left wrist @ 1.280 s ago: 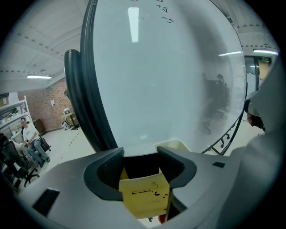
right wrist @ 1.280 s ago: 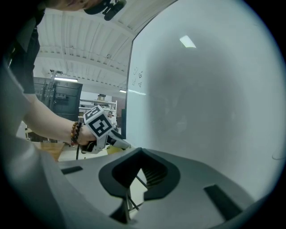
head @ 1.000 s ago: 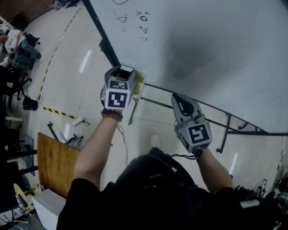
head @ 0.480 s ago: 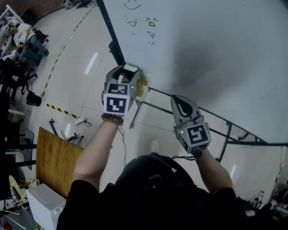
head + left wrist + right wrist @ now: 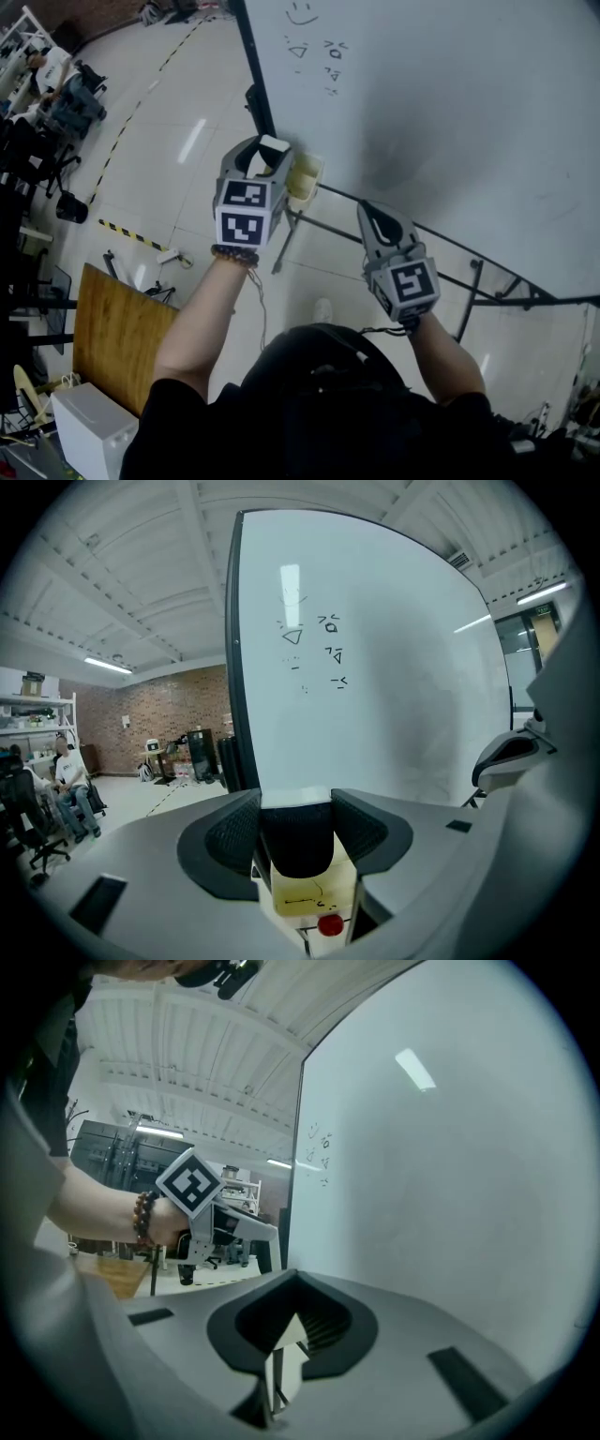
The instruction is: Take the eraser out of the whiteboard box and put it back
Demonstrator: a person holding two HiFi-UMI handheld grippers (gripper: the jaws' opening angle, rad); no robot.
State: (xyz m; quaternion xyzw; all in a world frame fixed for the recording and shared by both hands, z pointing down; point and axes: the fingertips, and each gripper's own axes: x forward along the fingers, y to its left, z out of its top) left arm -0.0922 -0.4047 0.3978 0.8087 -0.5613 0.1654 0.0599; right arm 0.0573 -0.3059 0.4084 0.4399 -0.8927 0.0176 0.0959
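Note:
The eraser (image 5: 273,144), with a white back and black felt, sits between the jaws of my left gripper (image 5: 265,150), which is shut on it. In the left gripper view the eraser (image 5: 296,841) hangs just above the yellowish whiteboard box (image 5: 314,902), where a red marker cap shows. The box (image 5: 306,176) hangs at the lower left corner of the whiteboard (image 5: 450,94). My right gripper (image 5: 373,208) is to the right of the box, in front of the board, shut with nothing in it (image 5: 281,1358). From the right gripper view the left gripper (image 5: 239,1227) appears beside the board's left edge.
The whiteboard's metal stand bars (image 5: 441,253) run below the board to the right. A wooden board (image 5: 112,342) and a white box (image 5: 94,431) lie on the floor at the lower left. Yellow-black tape (image 5: 127,234) marks the floor. Chairs and a seated person (image 5: 66,780) are far left.
My left gripper has lifted the eraser up and away from the box along the board's edge. The right gripper has shifted only slightly and stays shut.

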